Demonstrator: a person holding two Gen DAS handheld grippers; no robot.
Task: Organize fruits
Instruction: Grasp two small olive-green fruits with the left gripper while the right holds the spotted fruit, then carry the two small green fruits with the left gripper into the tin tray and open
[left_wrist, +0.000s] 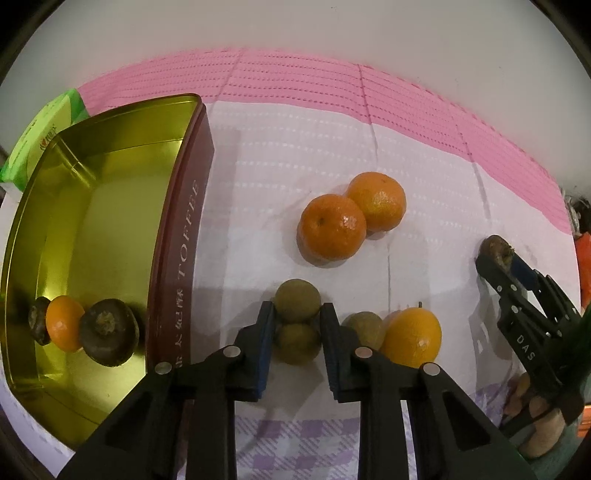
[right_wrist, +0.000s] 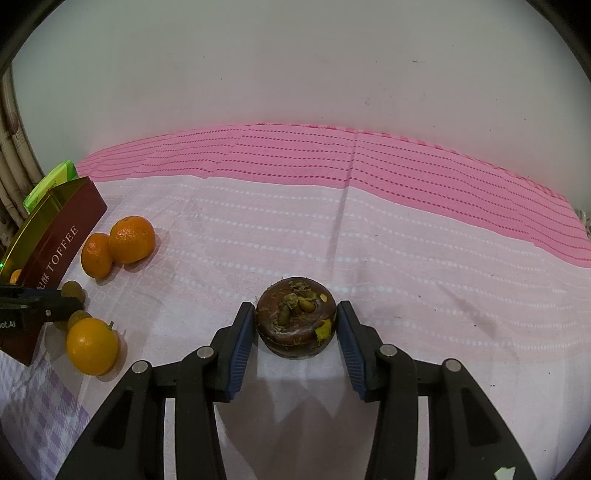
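The left gripper (left_wrist: 297, 314) pinches two stacked olive-brown round fruits (left_wrist: 297, 300), hiding the lower one's sides. The right gripper (right_wrist: 295, 314) clamps a dark brown flattish mangosteen (right_wrist: 295, 317) on the pink cloth (right_wrist: 406, 236). Shiny orange tangerines (left_wrist: 332, 229) lie beside the gold toffee tin (left_wrist: 110, 206).

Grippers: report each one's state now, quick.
Left gripper: shut on a small brownish-green fruit, a second one just below it.
Right gripper: shut on the dark brown fruit.
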